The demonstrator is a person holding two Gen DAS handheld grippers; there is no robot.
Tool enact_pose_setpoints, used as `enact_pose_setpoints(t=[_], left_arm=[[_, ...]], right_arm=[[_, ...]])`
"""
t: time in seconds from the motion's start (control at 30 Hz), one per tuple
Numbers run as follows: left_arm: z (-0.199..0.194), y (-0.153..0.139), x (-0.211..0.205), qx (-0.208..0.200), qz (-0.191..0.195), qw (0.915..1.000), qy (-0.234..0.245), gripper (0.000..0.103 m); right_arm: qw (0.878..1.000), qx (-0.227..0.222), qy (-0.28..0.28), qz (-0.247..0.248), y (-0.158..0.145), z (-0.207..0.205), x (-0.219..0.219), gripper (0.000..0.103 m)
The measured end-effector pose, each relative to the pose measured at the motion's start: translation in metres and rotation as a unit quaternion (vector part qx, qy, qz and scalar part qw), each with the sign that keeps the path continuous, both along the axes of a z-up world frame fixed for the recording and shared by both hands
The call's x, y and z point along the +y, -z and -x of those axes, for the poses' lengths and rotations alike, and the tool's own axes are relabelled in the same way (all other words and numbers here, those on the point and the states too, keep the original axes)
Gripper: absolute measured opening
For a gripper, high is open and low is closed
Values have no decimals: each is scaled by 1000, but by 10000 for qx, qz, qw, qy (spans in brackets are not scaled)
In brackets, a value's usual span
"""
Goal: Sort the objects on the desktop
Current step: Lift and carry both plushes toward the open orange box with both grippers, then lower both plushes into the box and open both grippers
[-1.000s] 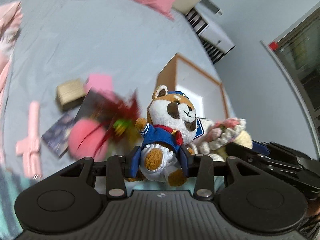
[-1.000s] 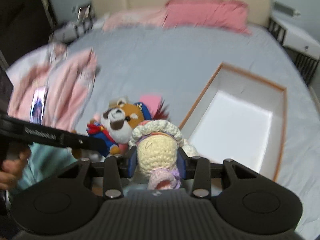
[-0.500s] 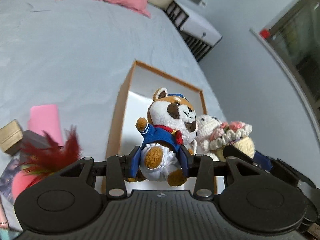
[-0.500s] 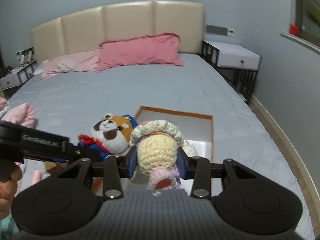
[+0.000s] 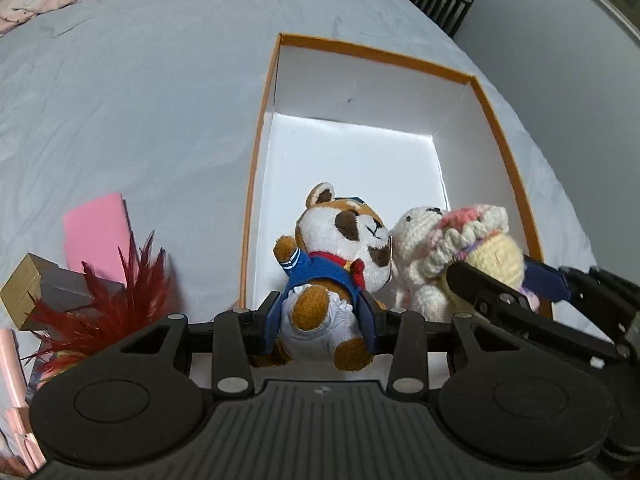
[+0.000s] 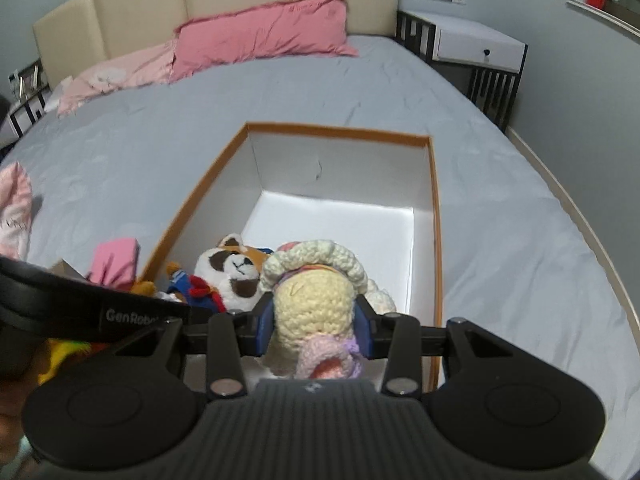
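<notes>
My left gripper [image 5: 322,322] is shut on a brown and white plush raccoon in a blue sailor suit [image 5: 340,256] and holds it over the near end of an open white box with an orange rim [image 5: 256,152]. My right gripper [image 6: 314,326] is shut on a cream crocheted doll with a frilled hat [image 6: 314,292], held beside the raccoon [image 6: 230,270] over the same box [image 6: 436,216]. The crocheted doll [image 5: 456,248] and the right gripper's fingers [image 5: 480,288] show at the right of the left wrist view.
Left of the box on the grey bed lie a pink card [image 5: 96,232], a gold and grey box [image 5: 28,288] and a red feather toy [image 5: 116,304]. Pink pillows [image 6: 256,36] and a headboard are at the far end. A white nightstand [image 6: 476,44] stands right.
Both grippers have carried their toys from beside the clutter to above the near end of the box. The views now look down into the box.
</notes>
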State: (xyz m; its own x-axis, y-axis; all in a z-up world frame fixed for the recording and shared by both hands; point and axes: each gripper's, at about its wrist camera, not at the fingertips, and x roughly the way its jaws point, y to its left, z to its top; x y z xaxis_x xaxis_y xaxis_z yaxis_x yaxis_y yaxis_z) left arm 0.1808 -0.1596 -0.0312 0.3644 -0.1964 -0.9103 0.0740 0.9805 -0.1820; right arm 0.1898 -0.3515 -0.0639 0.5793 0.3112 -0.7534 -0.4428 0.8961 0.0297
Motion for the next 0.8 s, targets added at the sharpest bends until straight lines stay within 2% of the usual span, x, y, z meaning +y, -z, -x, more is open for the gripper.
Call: enact_pose_setpoints(t=[0.2, 0.37, 0.6, 0.8], left_arm=[[-2, 7, -3, 46, -154, 9998, 95, 45], [-1, 8, -1, 49, -86, 9999, 90, 47], [3, 1, 11, 2, 351, 9994, 71, 54], [14, -22, 31, -433, 692, 9967, 34, 54]], right_arm=[[9997, 197, -89, 133, 16, -10, 2, 42], [9994, 323, -57, 108, 21, -13, -1, 43], [9989, 410, -58, 218, 26, -12, -1, 43], [9990, 329, -77, 302, 23, -10, -1, 43]])
